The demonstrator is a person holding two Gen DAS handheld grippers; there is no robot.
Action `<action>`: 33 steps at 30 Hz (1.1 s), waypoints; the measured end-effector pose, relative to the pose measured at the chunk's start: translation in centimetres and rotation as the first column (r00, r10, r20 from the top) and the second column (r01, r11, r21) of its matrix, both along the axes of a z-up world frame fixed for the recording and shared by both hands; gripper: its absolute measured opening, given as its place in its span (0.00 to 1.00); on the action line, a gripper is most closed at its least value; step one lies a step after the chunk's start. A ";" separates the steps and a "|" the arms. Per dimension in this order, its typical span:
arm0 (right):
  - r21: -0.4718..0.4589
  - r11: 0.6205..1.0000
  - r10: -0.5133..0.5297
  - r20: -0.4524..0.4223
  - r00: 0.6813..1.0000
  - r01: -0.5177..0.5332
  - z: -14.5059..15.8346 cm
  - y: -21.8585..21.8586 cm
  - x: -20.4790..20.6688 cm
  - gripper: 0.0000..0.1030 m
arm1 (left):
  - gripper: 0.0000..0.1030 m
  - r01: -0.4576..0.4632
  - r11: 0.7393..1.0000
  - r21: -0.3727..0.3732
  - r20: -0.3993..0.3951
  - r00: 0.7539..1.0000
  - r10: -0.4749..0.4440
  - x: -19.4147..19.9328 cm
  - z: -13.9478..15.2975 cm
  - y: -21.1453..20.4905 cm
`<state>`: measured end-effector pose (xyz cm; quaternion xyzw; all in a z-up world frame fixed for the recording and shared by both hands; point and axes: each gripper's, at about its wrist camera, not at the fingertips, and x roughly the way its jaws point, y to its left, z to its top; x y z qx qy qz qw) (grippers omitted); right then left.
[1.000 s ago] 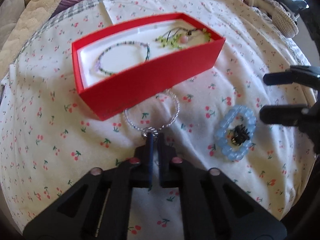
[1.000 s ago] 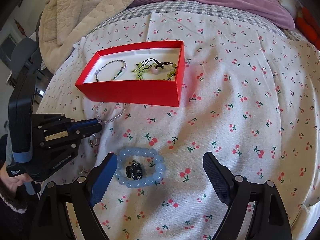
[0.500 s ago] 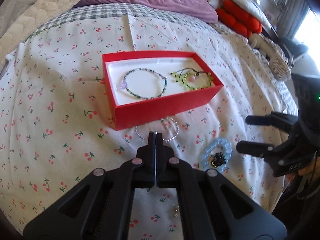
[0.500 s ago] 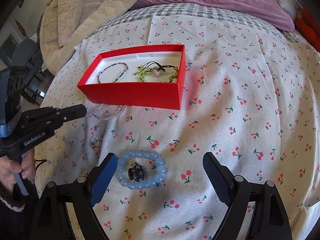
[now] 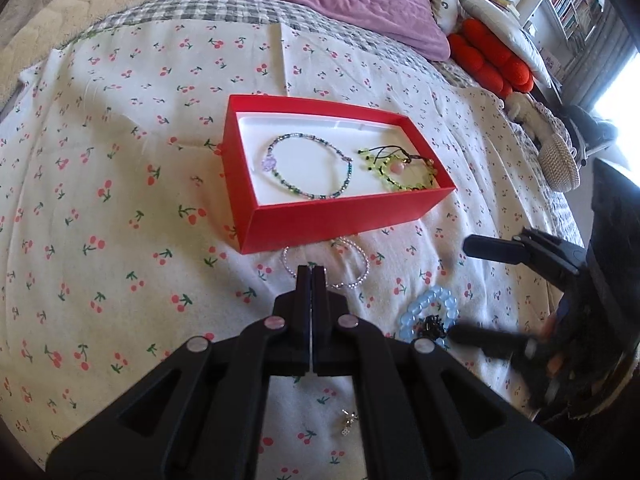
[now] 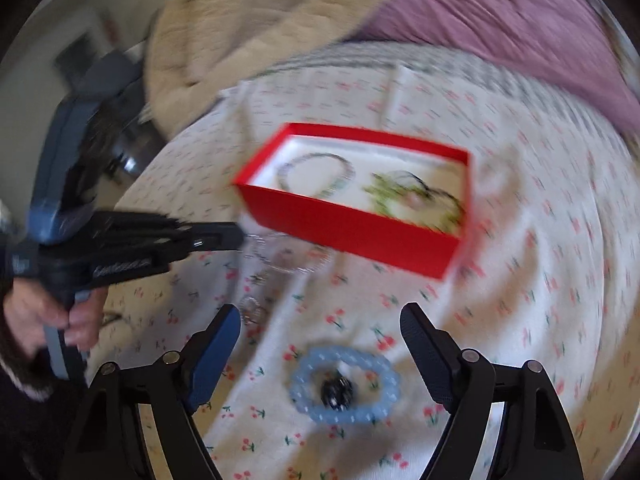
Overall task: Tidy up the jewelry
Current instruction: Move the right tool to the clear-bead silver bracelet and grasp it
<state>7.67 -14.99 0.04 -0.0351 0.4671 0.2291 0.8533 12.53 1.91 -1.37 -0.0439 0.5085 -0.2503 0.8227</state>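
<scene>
A red box [image 5: 340, 216] [image 6: 348, 232] lies on the cherry-print bedspread. It holds a dark beaded bracelet [image 5: 308, 168] and a green bead bracelet [image 5: 400, 168]. Just in front of it lies a clear bead bracelet [image 5: 352, 276], and my left gripper [image 5: 311, 270] [image 6: 238, 236] is shut on its near edge. A pale blue bead bracelet [image 5: 430, 312] [image 6: 344, 388] with a black charm inside lies on the cloth. My right gripper [image 6: 320, 312] [image 5: 480, 292] hovers over it with its jaws closing, wide apart and not touching the beads.
A small silver charm [image 5: 348, 420] and a silver ring [image 6: 252, 308] lie loose on the cloth. A purple pillow [image 5: 320, 0], red cushions [image 5: 492, 60], a woven basket [image 5: 560, 164] and a beige blanket [image 6: 260, 20] border the bedspread. A person's hand [image 6: 48, 316] grips the left handle.
The left gripper has rolled and drawn back a little, still shut at the clear bracelet. The right gripper has swung and rolled, blurring its view, and the blue bracelet now sits centred under its fingers.
</scene>
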 end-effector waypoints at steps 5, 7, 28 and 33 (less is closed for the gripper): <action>-0.047 0.986 0.162 0.028 0.986 -0.161 -1.2 2.9 0.3 0.71 | 0.00 0.006 1.000 -0.015 -0.013 1.000 -0.006 0.7 -0.1 0.4; -0.070 0.981 0.183 0.028 0.983 -0.181 -1.8 3.8 0.9 0.65 | 0.00 0.007 1.000 -0.016 -0.017 1.000 -0.008 1.2 -0.2 0.5; 0.061 0.996 -0.061 -0.170 0.984 0.072 -5.5 1.0 6.5 0.43 | 0.05 0.059 0.998 0.005 -0.079 0.995 -0.059 2.8 -2.6 0.7; 0.097 0.976 -0.180 -0.123 0.976 0.193 -4.9 -0.2 7.6 0.42 | 0.05 0.071 0.997 0.008 -0.069 0.995 -0.071 2.9 -2.5 0.8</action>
